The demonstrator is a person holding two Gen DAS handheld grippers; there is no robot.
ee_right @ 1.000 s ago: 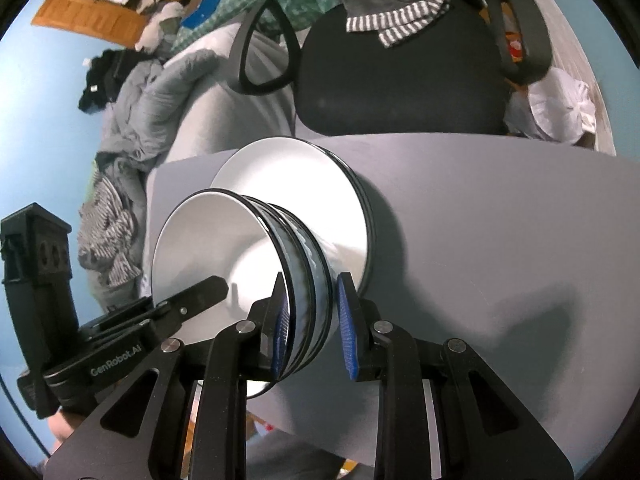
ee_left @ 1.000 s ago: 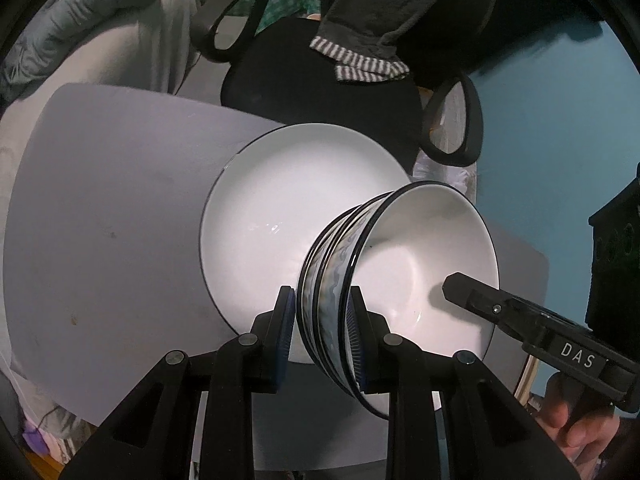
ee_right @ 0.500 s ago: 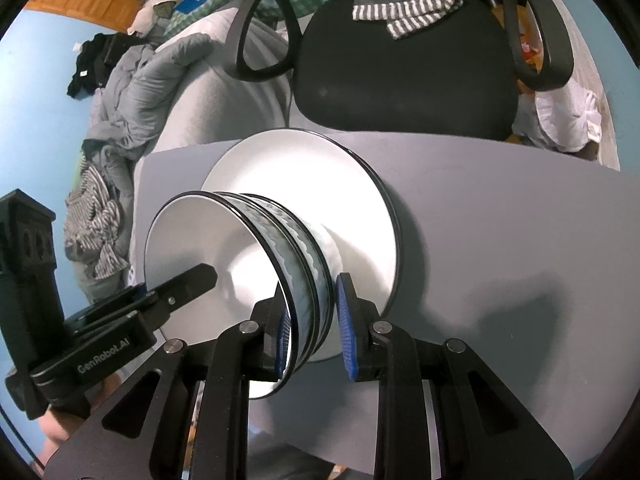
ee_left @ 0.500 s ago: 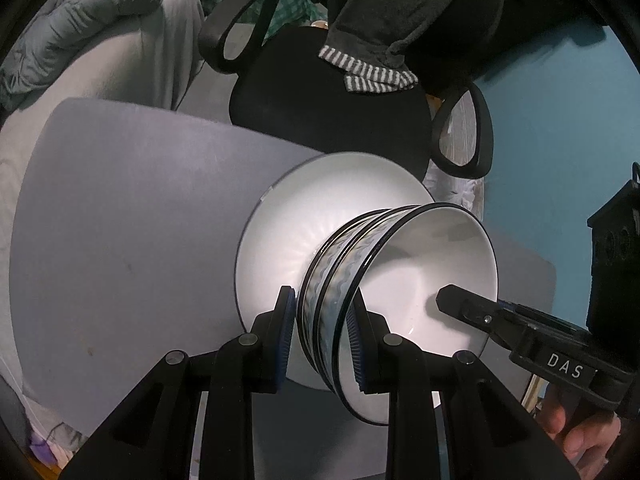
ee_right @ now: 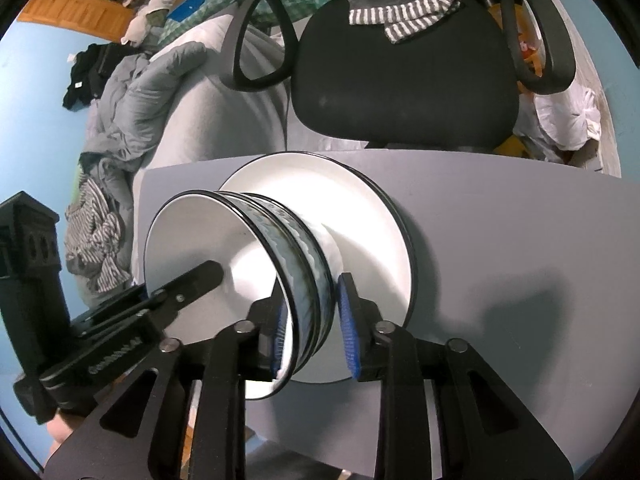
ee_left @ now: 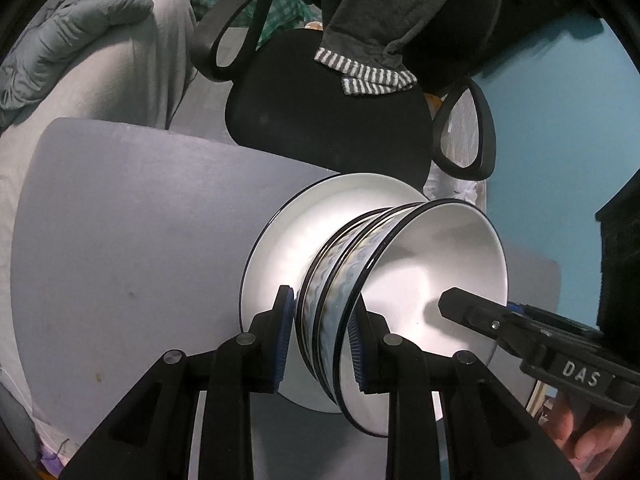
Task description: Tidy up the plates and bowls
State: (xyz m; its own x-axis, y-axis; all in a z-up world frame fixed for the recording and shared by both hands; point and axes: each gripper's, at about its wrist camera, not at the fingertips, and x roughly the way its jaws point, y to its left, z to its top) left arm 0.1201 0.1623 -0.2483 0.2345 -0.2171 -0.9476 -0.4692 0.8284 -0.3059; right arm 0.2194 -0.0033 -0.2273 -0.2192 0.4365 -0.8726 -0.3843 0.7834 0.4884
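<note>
My right gripper (ee_right: 312,324) has just been opening, bowls (ee_right: 280,256) between its pads, now over the plate (ee_right: 360,216); left gripper (ee_left: 320,334) still clamps their rim.

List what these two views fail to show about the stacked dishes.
- Count of nested white, blue-wave-banded ceramic bowls: rims overlap, both views.
- Bowls' foot: hidden by their own walls, both views.
- Count of stacked white black-rimmed plates: edges too thin, right wrist view.
- Plates' near edge: behind left gripper, left wrist view.

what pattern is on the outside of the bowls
Pale blue wavy bands with dark rims on the bowls; clearest in the left wrist view.
</note>
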